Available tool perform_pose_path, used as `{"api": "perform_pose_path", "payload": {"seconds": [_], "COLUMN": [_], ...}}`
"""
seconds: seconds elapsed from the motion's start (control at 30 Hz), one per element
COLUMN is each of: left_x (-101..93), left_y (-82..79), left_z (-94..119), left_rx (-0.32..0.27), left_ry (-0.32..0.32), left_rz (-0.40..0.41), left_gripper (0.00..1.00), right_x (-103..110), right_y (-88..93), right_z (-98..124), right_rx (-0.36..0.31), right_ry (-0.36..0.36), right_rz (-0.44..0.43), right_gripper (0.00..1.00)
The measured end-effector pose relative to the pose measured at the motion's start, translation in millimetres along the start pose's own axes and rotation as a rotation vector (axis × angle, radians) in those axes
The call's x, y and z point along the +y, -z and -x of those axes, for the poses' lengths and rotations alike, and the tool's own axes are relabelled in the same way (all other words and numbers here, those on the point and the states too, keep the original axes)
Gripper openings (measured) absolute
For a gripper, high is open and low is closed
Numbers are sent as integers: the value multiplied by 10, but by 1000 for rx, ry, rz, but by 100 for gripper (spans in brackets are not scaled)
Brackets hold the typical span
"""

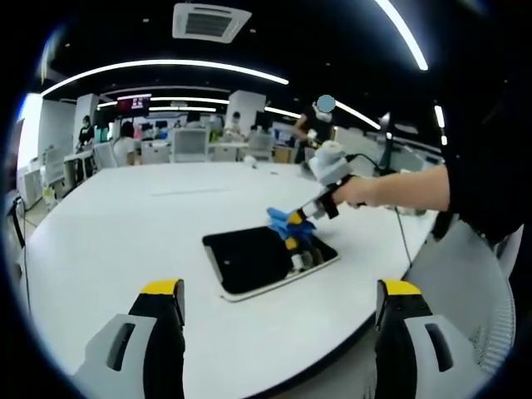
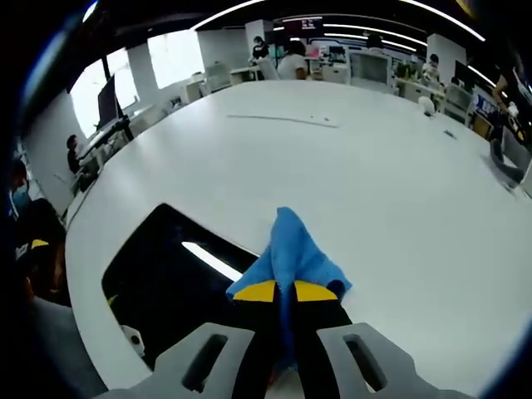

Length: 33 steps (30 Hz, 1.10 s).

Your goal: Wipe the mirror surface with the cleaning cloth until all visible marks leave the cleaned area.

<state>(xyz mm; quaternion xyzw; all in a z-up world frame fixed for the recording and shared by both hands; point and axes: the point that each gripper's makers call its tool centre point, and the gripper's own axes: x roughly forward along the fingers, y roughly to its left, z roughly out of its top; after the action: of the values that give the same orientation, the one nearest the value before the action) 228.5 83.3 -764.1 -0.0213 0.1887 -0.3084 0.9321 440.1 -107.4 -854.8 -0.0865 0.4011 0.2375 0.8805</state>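
Observation:
A dark rectangular mirror (image 1: pixel 258 258) with a pale rim lies flat on the white table (image 1: pixel 133 216). In the left gripper view my right gripper (image 1: pixel 298 234), held by a person's hand, presses a blue cloth (image 1: pixel 285 219) against the mirror's right part. My left gripper (image 1: pixel 283 301) hovers open near the table's front edge, well short of the mirror. In the right gripper view the mirror (image 2: pixel 170 283) reflects a ceiling light, and my right gripper (image 2: pixel 284 293) is shut on the blue cloth (image 2: pixel 293 253) at the mirror's edge.
A white office chair (image 1: pixel 474 291) stands at the right by the table edge. Desks, monitors and several people fill the far room (image 1: pixel 191 137). A thin strip (image 2: pixel 283 120) lies far out on the table. A person (image 2: pixel 33 241) sits at the left.

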Motion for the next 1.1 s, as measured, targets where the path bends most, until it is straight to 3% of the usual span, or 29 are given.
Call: {"api": "perform_pose_path", "payload": {"seconds": [0.2, 0.3, 0.63, 0.93, 1.1], "left_x": [5, -1, 8, 15, 8], "left_y": [-1, 24, 33, 23, 8], "left_z": [-2, -9, -11, -12, -3], "left_rx": [0, 17, 22, 16, 6], "left_ry": [-3, 1, -4, -9, -7], "left_rz": [3, 0, 3, 10, 9], "left_gripper": [96, 96, 96, 96, 95], "right_x": [-7, -35, -147, -390, -395], "right_y": [-17, -73, -133, -217, -76], "right_z": [-6, -41, 26, 464, 833], "right_rx": [-10, -35, -67, -105, -109], "right_ry": [9, 59, 102, 102, 119], "right_rz": [26, 78, 84, 45, 39], "right_gripper": [1, 0, 0, 0, 0]}}
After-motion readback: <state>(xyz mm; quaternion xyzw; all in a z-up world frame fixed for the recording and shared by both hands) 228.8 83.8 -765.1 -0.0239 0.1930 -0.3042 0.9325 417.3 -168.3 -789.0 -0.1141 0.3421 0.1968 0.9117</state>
